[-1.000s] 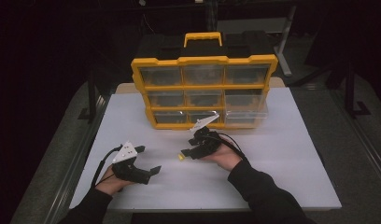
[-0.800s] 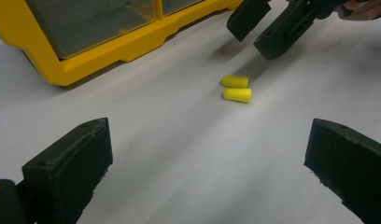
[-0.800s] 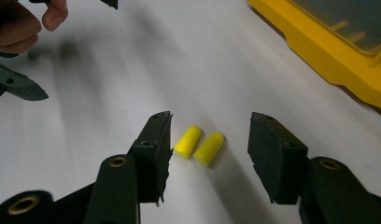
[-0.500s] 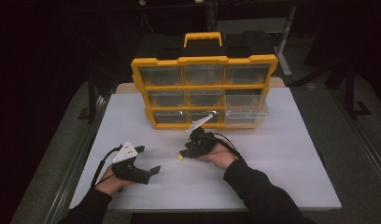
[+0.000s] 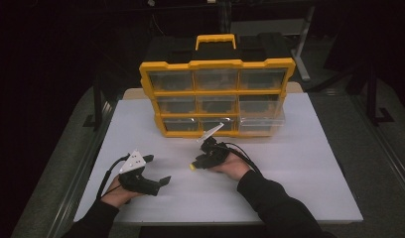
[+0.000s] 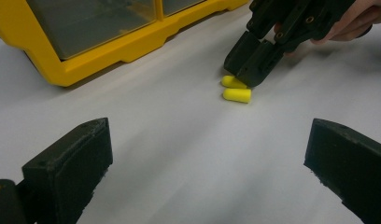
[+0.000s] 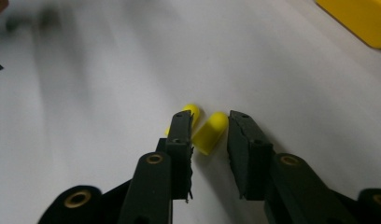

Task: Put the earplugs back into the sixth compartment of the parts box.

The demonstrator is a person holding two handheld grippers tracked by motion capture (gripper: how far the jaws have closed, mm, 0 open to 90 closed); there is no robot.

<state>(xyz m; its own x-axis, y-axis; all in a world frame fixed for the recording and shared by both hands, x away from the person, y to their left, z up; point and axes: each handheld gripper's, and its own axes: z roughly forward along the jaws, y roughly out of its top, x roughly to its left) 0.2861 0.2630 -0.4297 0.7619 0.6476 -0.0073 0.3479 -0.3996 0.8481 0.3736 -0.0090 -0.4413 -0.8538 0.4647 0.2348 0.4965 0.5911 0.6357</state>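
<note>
Two yellow earplugs (image 7: 209, 133) lie side by side on the white counter (image 5: 300, 163), in front of the yellow organizer (image 5: 218, 96). The right hand-held gripper (image 7: 211, 140) tilts down over them, its jaws just closing, one plug between them but not yet pinched, the other outside the left jaw. It has sunk slightly since the earlier frame. The left hand-held gripper (image 5: 158, 171) rests unmoved, jaws spread and empty.

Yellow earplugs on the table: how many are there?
2. One earplug lies between the right gripper's fingers; the other earplug lies just outside, beside the left-hand finger. More may be hidden in the organizer.
</note>
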